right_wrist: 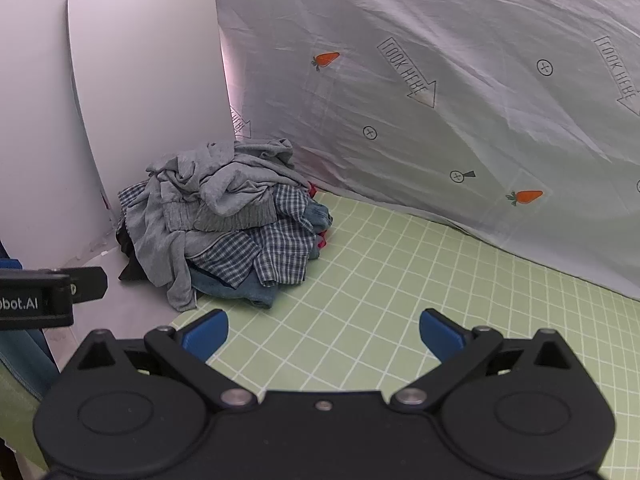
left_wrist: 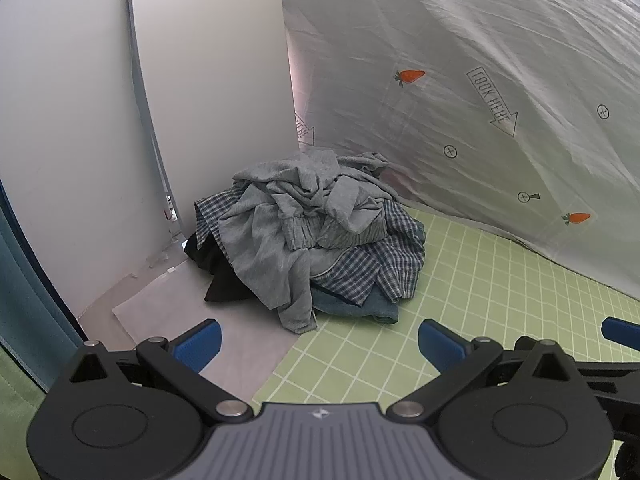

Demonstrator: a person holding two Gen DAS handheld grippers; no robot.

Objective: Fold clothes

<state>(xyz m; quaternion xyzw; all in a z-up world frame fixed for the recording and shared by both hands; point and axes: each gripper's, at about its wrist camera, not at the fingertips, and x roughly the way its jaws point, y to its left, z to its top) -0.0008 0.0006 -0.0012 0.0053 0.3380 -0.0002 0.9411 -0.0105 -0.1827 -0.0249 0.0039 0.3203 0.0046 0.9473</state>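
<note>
— Where are the clothes?

— A heap of clothes (left_wrist: pixel 308 236) lies ahead of the left tool (left_wrist: pixel 320 344), slightly to its left; from the right tool (right_wrist: pixel 324 334) it sits ahead and well to the left. A grey garment (left_wrist: pixel 280 216) is on top, a checked shirt (left_wrist: pixel 372 264) and blue denim (left_wrist: pixel 352 306) under it.

— And the tools?

— Both have their blue fingers spread apart, holding nothing, and hover above the green gridded mat (right_wrist: pixel 400 280) on the desk, short of the heap.

— Behind the heap?

— A white panel (left_wrist: pixel 208 80) to the left, and a carrot-printed sheet (left_wrist: pixel 480 80) to the right.
</note>
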